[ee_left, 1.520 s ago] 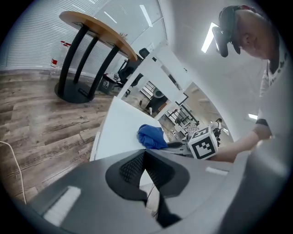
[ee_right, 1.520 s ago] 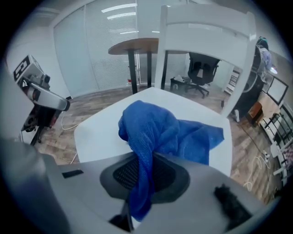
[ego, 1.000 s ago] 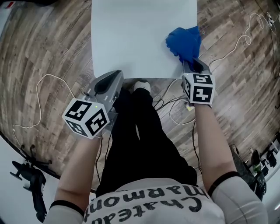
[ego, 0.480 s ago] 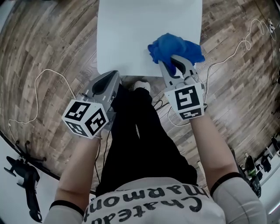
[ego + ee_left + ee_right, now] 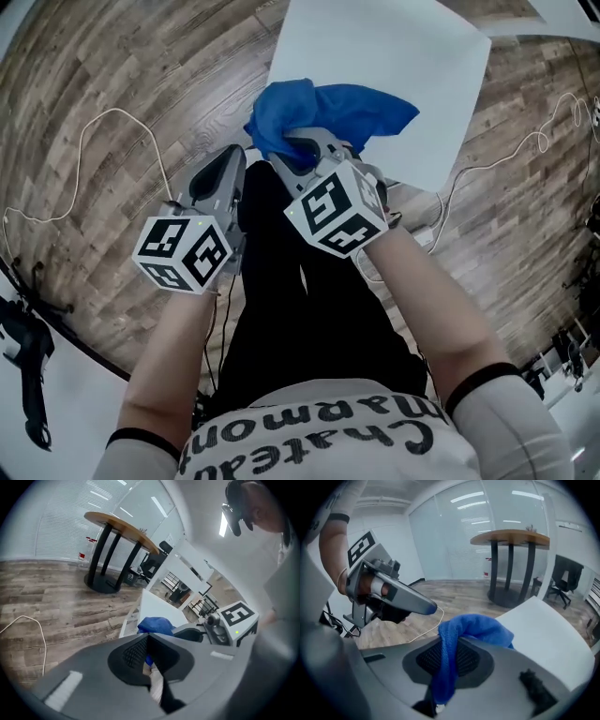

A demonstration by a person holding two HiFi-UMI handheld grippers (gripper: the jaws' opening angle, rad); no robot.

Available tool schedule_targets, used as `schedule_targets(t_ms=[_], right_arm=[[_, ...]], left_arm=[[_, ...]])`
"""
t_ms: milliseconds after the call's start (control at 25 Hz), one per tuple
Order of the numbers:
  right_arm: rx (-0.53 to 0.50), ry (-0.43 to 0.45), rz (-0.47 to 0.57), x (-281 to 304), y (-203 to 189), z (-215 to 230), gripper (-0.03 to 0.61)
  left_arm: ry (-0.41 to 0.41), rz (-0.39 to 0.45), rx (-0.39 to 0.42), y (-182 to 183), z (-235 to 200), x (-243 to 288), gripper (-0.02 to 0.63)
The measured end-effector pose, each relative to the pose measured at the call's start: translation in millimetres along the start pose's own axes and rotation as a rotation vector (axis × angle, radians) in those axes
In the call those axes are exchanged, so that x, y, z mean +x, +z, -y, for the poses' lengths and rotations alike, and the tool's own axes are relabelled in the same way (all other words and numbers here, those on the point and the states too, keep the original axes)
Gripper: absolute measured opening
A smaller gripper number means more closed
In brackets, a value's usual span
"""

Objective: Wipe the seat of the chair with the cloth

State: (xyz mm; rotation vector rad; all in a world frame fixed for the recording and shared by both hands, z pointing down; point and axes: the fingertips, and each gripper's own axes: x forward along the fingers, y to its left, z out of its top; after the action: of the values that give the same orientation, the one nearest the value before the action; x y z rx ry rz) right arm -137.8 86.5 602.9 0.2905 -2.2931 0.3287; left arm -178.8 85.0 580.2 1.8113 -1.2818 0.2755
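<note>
Our right gripper (image 5: 302, 152) has its fingers clamped on the cloth (image 5: 328, 111) at the seat's (image 5: 403, 75) lower-left edge; bare seat stretches toward the upper right. Our left gripper's (image 5: 223, 172) fingers are together, empty.

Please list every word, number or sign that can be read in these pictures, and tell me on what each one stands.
"Marmon": on the person's shirt, upside down in the head view, its end unclear.
"Chatea": same shirt, partly cut off by the picture's edge.
Cubes on the left gripper and right gripper: square patterns only, no words.
Nothing else is readable.
</note>
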Motion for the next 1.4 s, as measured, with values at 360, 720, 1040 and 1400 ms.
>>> schedule_targets(t_ms=[360, 720, 1040, 1400], right_arm=[[0.300, 0.036, -0.024, 17.5, -24.0, 9.0, 0.055], [0.447, -0.067, -0.040, -10.4, -59.7, 31.3, 0.055], [0.555, -0.182, -0.077, -77.1, -128.7, 64.8, 0.055], [0.685, -0.344, -0.085, -140.1, -195.8, 82.2, 0.055]], left_arm=[[0.004, -0.032, -0.052, -13.9, -14.8, -6.8, 0.008], [-0.056, -0.067, 0.021, 8.5, 16.5, 12.7, 0.008], [-0.156, -0.125, 0.089, 1.2, 86.8, 42.7, 0.008], [-0.236, -0.183, 0.161, -7.5, 147.1, 55.2, 0.008]])
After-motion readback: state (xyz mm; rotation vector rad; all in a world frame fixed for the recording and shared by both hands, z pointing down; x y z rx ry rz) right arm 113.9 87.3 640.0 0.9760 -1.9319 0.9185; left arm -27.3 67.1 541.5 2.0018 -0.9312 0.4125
